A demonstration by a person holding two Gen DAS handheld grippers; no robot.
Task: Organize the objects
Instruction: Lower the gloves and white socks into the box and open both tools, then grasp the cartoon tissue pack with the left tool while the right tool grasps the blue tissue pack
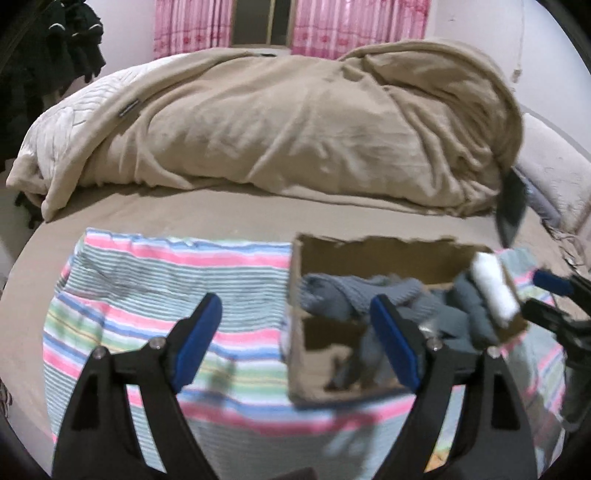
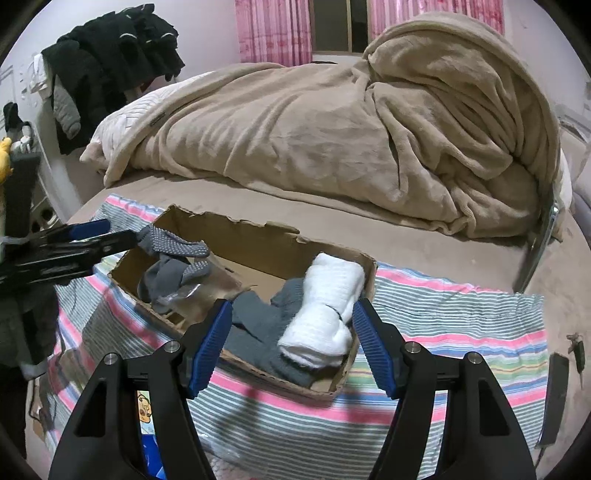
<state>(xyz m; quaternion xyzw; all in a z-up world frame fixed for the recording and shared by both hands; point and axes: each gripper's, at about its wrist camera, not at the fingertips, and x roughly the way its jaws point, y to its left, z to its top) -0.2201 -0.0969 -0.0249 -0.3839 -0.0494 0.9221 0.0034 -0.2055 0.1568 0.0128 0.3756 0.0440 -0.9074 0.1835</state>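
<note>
An open cardboard box (image 1: 369,243) (image 2: 240,229) stands on a striped cloth (image 1: 147,280) (image 2: 461,332) spread over the bed. Inside lie grey socks (image 1: 332,295) (image 2: 258,325) and a white rolled sock (image 1: 495,291) (image 2: 325,310) leaning on the box's right end. A grey dotted sock (image 2: 173,242) hangs at the box's left edge, right by a fingertip of my left gripper (image 1: 294,301) (image 2: 107,230); I cannot tell if they touch. That gripper is open, over the box's left wall. My right gripper (image 2: 292,305) (image 1: 543,295) is open too, its pads apart on either side of the white roll.
A heaped beige blanket (image 1: 295,122) (image 2: 351,129) fills the far half of the bed. Dark clothes (image 2: 110,55) hang at the back left. A dark flat object (image 2: 557,398) and keys (image 2: 576,349) lie at the bed's right edge. Pink curtains (image 1: 192,26) cover the far wall.
</note>
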